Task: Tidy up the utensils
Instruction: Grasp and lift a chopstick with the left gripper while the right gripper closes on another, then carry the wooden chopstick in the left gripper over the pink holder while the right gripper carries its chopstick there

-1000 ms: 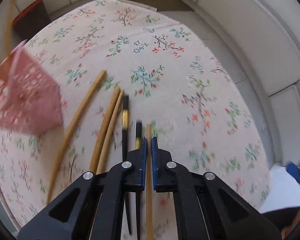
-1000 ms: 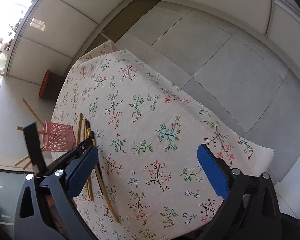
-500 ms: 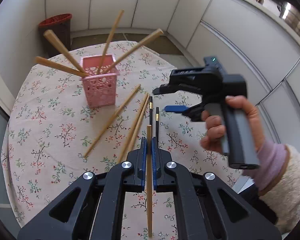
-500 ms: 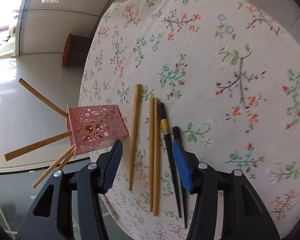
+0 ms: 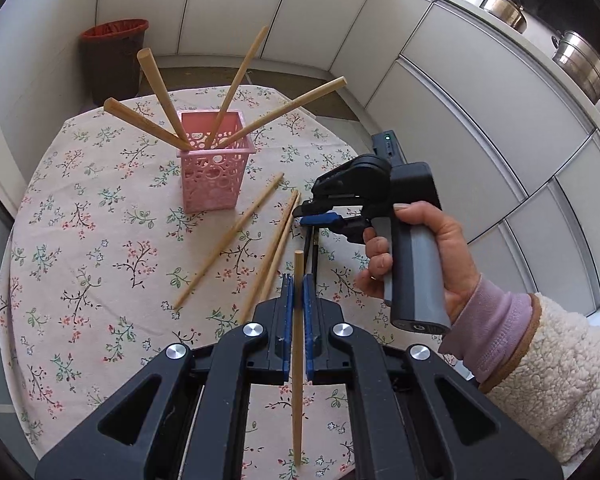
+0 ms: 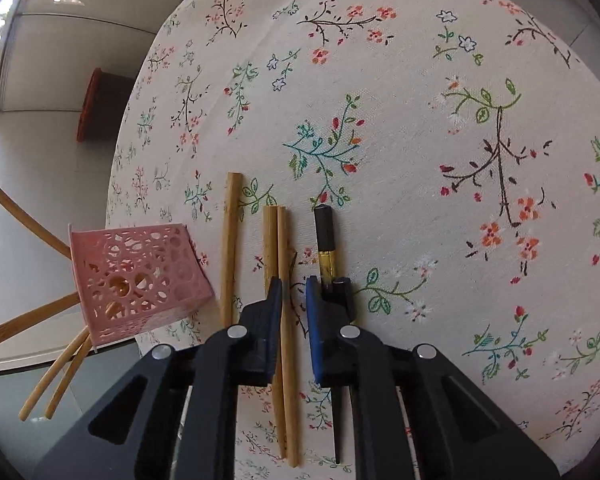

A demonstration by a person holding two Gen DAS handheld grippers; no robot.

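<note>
Left tongs (image 5: 296,292) clamped on 1 wooden chopstick (image 5: 297,320), lifted above the desk (image 5: 80,280). Right tongs (image 6: 294,292) narrowly parted, low over 2 paired chopsticks (image 6: 278,240) near the desk's middle. Farther off, pink holder (image 5: 214,160) with 4 chopsticks, toward the far edge.

The left gripper (image 5: 296,298) is up in the air, and its two fingers (image 5: 286,304) are squeezed tight together on a thin stick. The right gripper (image 6: 294,300) points down low. Its fingers (image 6: 315,312) have a small gap between them. A bare hand (image 5: 428,256) in a fuzzy sleeve wraps around its handle.
</note>
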